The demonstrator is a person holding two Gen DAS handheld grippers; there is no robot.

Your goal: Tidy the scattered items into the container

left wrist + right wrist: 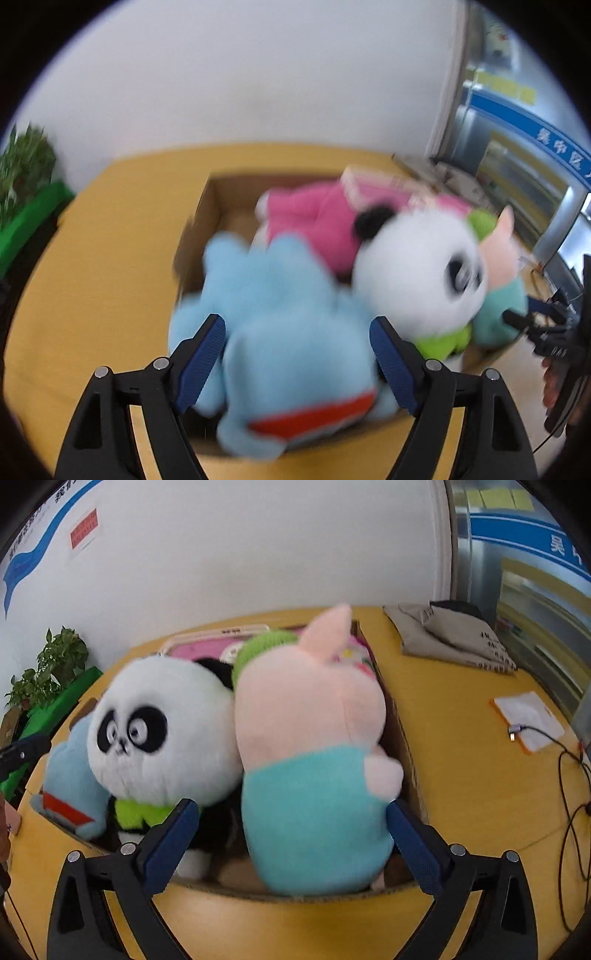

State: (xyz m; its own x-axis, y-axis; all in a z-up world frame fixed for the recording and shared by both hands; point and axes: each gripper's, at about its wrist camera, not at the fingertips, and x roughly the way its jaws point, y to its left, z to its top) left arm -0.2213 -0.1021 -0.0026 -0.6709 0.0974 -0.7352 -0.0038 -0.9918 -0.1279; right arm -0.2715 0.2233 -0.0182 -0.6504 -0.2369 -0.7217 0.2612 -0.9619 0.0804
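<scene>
Blue-padded fingers of the left gripper (297, 354) are standing apart on either side of the light blue plush (273, 332), whose body is lying between them and drooping over the near wall of the cardboard box (207, 221); the pads are not visibly pressing into the fur, so the toy is probably being let go rather than carried, and the blur makes any light contact hard to rule out. Over the same box, the right gripper (291, 842) is spread wide, its fingers flanking the teal-bodied pink plush (310, 775) without squeezing it, which suggests that this toy too is being left to settle under its own weight. Both grippers are pointing down into the box because the box is the container being filled. Inside it, the panda plush (162, 731) is sitting between the blue plush at the box's left end and the pink plush at its right, its green scarf tucked low against the near wall. Behind these three, toward the box's far wall, a bright pink plush (314, 225) and a pink flat package (373, 184) are leaning, already stowed. Everything is piling above the rim, so the blue plush, hanging partly outside the near wall, is likely the one at risk of sliding out. Beyond the box's right side, on the yellow table (461, 738), a grey folded cloth (450, 635), a white pad (528, 716) and a black cable (569, 794) are lying well apart from it; whether these count as scattered items I cannot tell.
</scene>
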